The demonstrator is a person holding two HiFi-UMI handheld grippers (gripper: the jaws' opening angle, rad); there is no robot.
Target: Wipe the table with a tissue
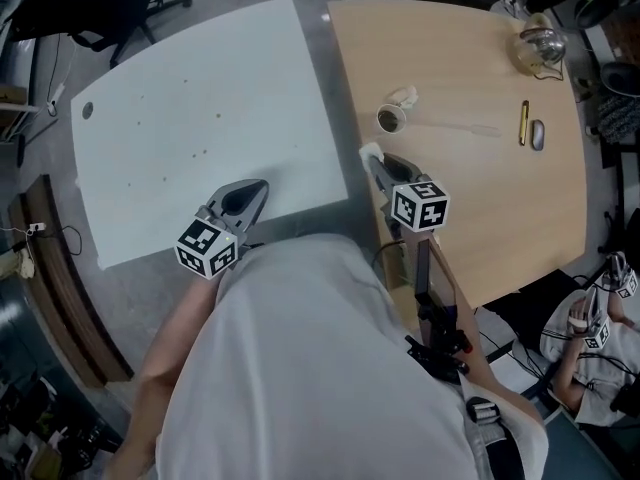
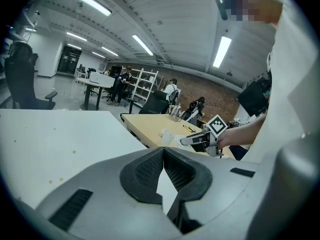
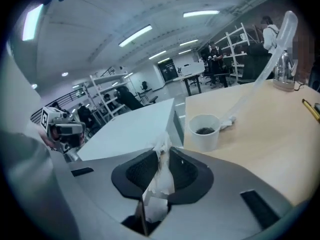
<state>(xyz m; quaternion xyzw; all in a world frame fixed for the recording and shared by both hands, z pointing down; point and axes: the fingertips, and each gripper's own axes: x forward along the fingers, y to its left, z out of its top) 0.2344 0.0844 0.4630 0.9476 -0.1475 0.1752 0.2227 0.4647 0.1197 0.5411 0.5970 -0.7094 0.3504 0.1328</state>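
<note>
The white desk (image 1: 200,78) carries a scatter of small brown specks (image 1: 200,154) toward its middle. Over its near edge hovers the left hand-held gripper (image 1: 260,186), its jaws closed together with nothing between them, as its own view shows (image 2: 163,150).

Just right of the gap between the two desks, above the near left corner of the wooden desk (image 1: 470,198), the right hand-held gripper (image 1: 376,164) is clamped on the tissue (image 1: 369,150). In its own view the white wad (image 3: 160,176) stands up between the pads and pokes out past the tips. Beyond it, near the left edge, stands a paper cup (image 1: 390,119) with a dark residue, and a crumpled tissue scrap (image 1: 404,95) lies just beside it.

The tissue is picked up but not yet on a surface, so wiping seems about to begin. The next move calls for lowering the tissue flat onto the desk and sweeping it. Which desk is meant is unclear; the specks suggest the white one.
</note>
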